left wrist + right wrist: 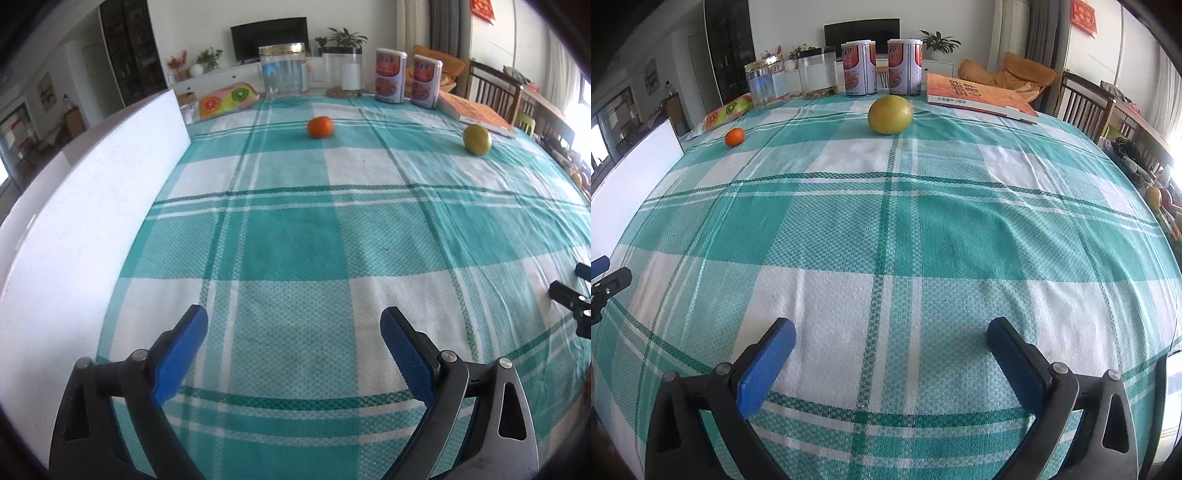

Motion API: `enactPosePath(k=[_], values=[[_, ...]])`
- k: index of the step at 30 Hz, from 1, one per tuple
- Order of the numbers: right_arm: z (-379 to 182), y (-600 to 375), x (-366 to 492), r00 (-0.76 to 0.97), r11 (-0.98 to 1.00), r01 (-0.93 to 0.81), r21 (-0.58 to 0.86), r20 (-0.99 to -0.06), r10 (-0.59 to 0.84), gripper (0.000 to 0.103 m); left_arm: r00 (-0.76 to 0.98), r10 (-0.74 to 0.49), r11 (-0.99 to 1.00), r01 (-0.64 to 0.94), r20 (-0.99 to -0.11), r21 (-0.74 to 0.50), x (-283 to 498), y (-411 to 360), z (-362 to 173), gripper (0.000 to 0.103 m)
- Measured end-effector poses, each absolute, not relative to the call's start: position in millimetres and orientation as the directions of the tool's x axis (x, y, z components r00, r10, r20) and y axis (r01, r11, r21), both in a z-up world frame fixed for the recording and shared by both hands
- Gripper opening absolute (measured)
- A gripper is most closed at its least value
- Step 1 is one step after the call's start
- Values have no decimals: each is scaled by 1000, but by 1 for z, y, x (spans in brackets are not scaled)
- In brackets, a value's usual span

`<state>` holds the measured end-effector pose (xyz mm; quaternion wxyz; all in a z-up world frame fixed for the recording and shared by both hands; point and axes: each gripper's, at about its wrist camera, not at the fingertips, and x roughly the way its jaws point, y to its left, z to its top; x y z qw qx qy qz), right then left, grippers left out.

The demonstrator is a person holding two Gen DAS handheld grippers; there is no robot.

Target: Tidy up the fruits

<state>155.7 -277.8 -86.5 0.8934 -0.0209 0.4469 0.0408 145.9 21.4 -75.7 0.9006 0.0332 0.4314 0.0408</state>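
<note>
Left gripper (293, 321) low over teal plaid tablecloth (295, 236), blue pads (181, 354) spread wide, nothing between. Orange mandarin (320, 126) on cloth far ahead of gripper. Yellow-green fruit (477, 139) well right of mandarin, apart from it. White board (85, 199) left of mandarin, along cloth edge. Clear jar (283, 71) behind mandarin. Two printed cans (390, 76) right of jar. Orange book (476, 112) just behind yellow-green fruit. Right gripper (576, 291) tips far right of mandarin, nearer camera, at frame edge.

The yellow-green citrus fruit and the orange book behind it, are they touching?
Apart. The right wrist view shows a strip of checked tablecloth between the yellow-green citrus fruit and the orange book.
</note>
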Motion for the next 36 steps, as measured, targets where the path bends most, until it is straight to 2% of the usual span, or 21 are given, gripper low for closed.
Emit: enactPosePath(k=[2, 5, 7, 10, 15, 19, 21, 23, 24, 25, 28, 31, 36], values=[[-87, -278, 156, 597, 996, -92, -2, -801, 53, 103, 607, 101, 995, -55, -789, 85, 155, 29, -83, 96], [-87, -277, 155, 593, 996, -93, -9, -804, 48, 103, 609, 39, 997, -76, -792, -9, 156, 42, -90, 96], [-85, -277, 160, 553, 992, -126, -9, -831, 63, 103, 609, 43, 997, -77, -792, -5, 156, 41, -90, 96], [-72, -283, 192, 467, 981, -161, 112, -867, 176, 103, 604, 44, 998, -70, -796, 1, 157, 38, -91, 99], [-43, -313, 289, 550, 945, 34, 325, -796, 253, 103, 603, 39, 998, -68, -797, -3, 159, 39, -91, 99], [-51, -314, 362, 581, 908, 157, 388, -780, 233, 94, 603, 37, 998, -68, -797, -5, 159, 39, -91, 99], [-62, -310, 382, 575, 893, 203, 402, -787, 223, 92, 603, 37, 998, -68, -797, -5, 159, 39, -91, 99], [-67, -303, 393, 587, 896, 227, 382, -788, 187, 85, 603, 37, 998, -68, -797, -5, 159, 39, -91, 99], [-66, -299, 396, 598, 904, 212, 372, -781, 180, 78, 602, 37, 998, -68, -797, -5, 159, 39, -92, 99], [-68, -295, 400, 590, 910, 183, 372, -782, 202, 50, 602, 37, 998, -67, -797, -5, 159, 39, -92, 99], [-69, -286, 398, 567, 931, 126, 342, -795, 215, 50, 602, 37, 998, -67, -797, -5, 159, 39, -91, 100], [-65, -281, 374, 534, 928, 45, 370, -794, 290, 50, 602, 36, 998, -67, -797, -5, 159, 39, -91, 100], [-48, -254, 288, 452, 917, -213, 338, -797, 399, 50, 603, 36, 998, -67, -797, -5, 159, 39, -92, 100]])
